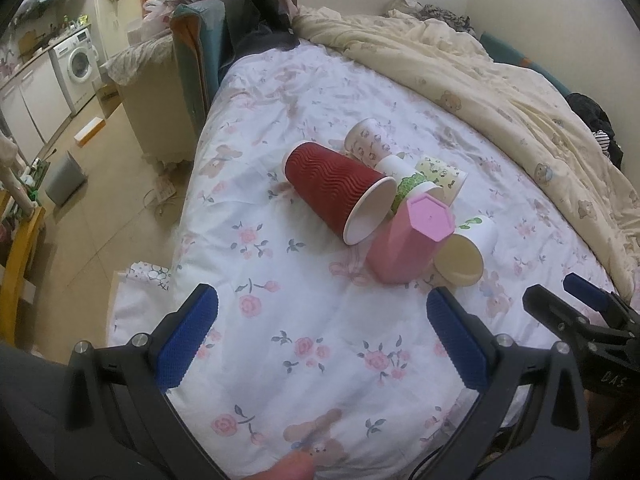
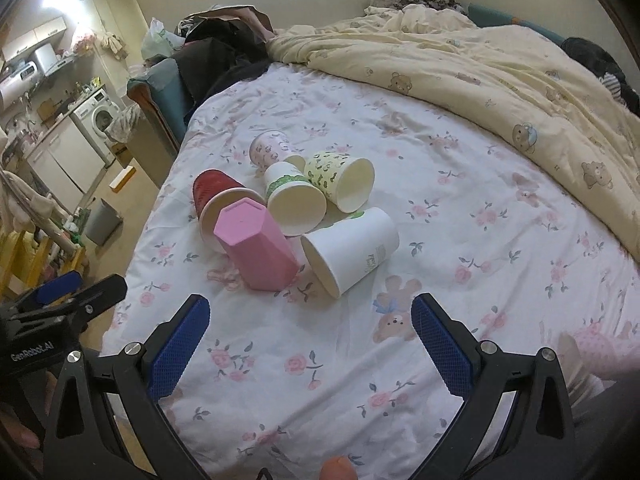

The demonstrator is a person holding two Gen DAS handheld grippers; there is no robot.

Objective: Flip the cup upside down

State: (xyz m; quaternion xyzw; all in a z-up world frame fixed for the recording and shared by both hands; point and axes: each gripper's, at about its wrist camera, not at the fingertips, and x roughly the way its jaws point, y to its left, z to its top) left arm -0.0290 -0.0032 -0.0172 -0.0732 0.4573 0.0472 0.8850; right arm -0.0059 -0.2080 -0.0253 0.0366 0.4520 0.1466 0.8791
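A pink hexagonal cup (image 1: 404, 240) (image 2: 256, 248) stands upside down on the floral bedsheet, base up. Around it several paper cups lie on their sides: a red ribbed cup (image 1: 340, 188) (image 2: 212, 192), a white cup (image 1: 466, 248) (image 2: 352, 248), a green-patterned cup (image 2: 294, 196), a yellow-green cup (image 2: 340, 178) and a panda-print cup (image 1: 366, 140) (image 2: 270, 146). My left gripper (image 1: 322, 316) is open and empty, a little short of the pink cup. My right gripper (image 2: 310, 318) is open and empty, just short of the white cup. The right gripper also shows in the left wrist view (image 1: 560, 300).
A rumpled cream duvet (image 2: 500, 64) covers the far and right side of the bed. The bed's left edge (image 1: 188, 208) drops to a floor with a grey bin (image 1: 66, 178). Dark clothes (image 1: 248, 8) are piled at the head. A washing machine (image 1: 78, 62) stands far left.
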